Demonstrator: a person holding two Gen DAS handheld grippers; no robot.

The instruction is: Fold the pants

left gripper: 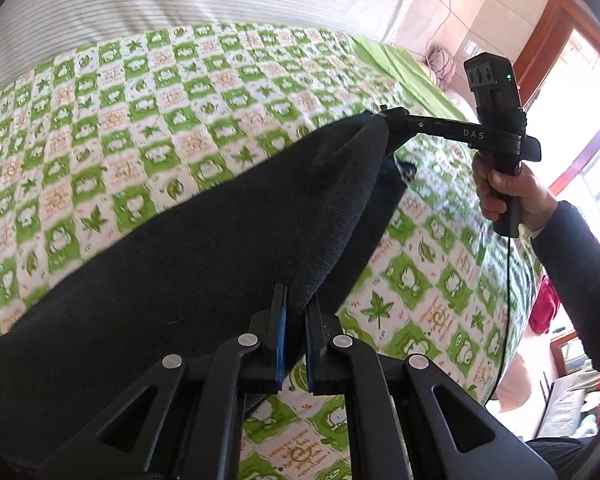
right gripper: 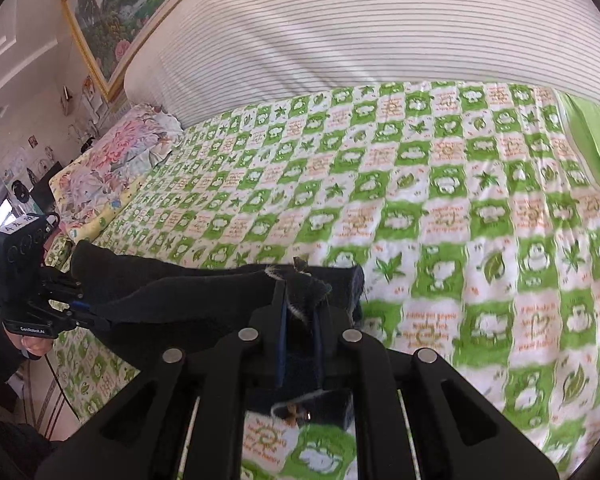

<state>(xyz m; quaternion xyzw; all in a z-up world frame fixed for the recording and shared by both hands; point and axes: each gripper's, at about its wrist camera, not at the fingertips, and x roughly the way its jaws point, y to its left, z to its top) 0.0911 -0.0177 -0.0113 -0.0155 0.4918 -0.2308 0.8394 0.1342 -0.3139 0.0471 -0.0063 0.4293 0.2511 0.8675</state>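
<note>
Both tongs are clamped on the dark pants [left gripper: 148,280], which lie stretched across a bed under a green-and-white checked quilt [left gripper: 148,92]. Left tongs [left gripper: 296,312] pinch a raised fold of fabric between blue pads; right tongs [right gripper: 300,304] grip a frayed corner at the other end, lifted just off the quilt.

Behind the bed rises a striped white headboard [right gripper: 380,32]. A floral pillow [right gripper: 112,164] lies at one end of the bed, and a framed landscape painting [right gripper: 124,8] hangs on the wall above it. Nothing on the quilt stands between the two tongs except the pants themselves.

Each tool's own body hides the cloth nearest its camera, and the quilt pattern blurs toward the edges.

Only the left view shows the person's right hand [left gripper: 508,196] around the handle, a dark sleeve, a trailing cable and a bright window. Only the right view shows the pillow and painting.
</note>
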